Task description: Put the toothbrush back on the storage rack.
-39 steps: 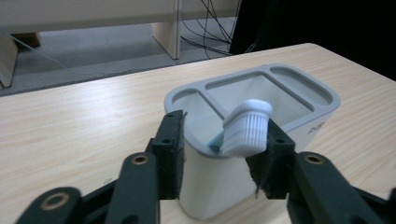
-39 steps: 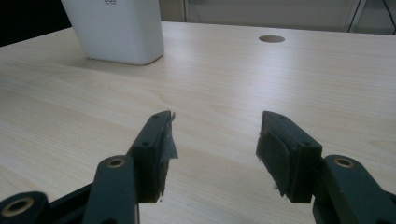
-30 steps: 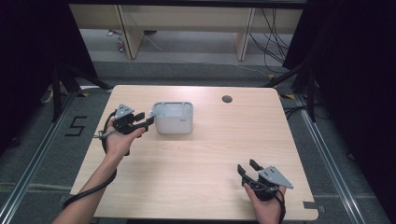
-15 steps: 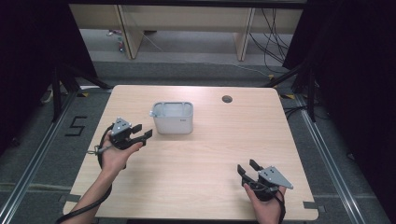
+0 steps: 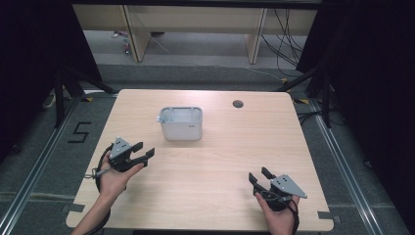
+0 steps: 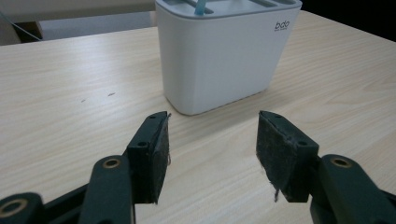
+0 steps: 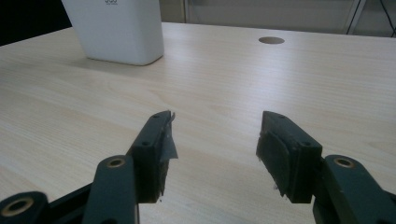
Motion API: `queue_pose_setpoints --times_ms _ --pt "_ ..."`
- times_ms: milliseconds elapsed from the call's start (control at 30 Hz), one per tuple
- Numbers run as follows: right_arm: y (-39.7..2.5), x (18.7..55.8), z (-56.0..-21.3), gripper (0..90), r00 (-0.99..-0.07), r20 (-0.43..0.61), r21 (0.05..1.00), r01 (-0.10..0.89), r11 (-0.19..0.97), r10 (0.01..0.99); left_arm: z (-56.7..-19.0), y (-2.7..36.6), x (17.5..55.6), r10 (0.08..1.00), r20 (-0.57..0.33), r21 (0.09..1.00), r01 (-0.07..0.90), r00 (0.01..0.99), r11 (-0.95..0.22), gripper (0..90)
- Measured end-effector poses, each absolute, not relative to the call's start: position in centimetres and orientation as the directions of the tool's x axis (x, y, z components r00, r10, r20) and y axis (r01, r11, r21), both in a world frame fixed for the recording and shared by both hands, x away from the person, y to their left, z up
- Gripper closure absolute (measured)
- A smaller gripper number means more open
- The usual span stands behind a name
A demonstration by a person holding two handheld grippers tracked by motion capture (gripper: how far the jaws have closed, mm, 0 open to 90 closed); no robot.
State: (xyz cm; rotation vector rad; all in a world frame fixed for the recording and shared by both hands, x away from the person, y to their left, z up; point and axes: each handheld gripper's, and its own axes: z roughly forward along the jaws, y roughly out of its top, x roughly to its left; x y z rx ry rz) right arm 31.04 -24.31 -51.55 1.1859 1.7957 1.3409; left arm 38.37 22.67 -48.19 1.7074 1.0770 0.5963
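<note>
the pale wooden bench lies mostly bare, its four edges all in the high view, with a dark floor and black frame rails beyond them on the left and right. the widest open stretch is the middle and near half of the bench, between the two hands. a small round cable hole sits near the far edge, to the right of centre, well apart from everything else.

the white holder, a rounded box with slotted compartments in its top, stands upright in the far half of the bench, a little left of centre. in the left tongs view something light blue pokes up from one of its slots, and small grey lettering sits on its upper corner. bare wood runs all around its base.

the left tongs hover near the left edge, pointed toward the holder and apart from it; their jaws stand wide apart with only bare wood between them, gripping nothing. the right tongs sit near the near-right corner, well apart from the holder, jaws likewise spread wide and empty, touching no object.
</note>
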Motion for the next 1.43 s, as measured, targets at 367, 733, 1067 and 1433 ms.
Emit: queue_pose_setpoints --times_ms 367,733,1067,1433 --pt "-24.1 31.0 -51.6 45.3 -0.419 0.074 0.944 0.322 0.072 0.905 -49.8 24.0 36.3 0.869 -0.107 0.925 0.368 0.483 -0.090 42.7" --pt "-24.1 30.9 -51.5 45.3 -0.422 0.080 0.943 0.325 0.068 0.903 -51.5 24.8 34.7 0.869 -0.113 0.941 0.334 0.481 -0.062 41.6" --pt "-24.1 30.9 -51.5 45.3 -0.412 0.079 0.943 0.326 0.066 0.908 -52.3 25.1 34.2 0.867 -0.110 0.952 0.302 0.486 -0.049 39.9" --pt "-24.2 31.1 -51.5 45.3 -0.426 0.081 0.939 0.335 0.074 0.901 -52.3 25.2 33.8 0.871 -0.087 0.964 0.262 0.483 -0.050 37.9"
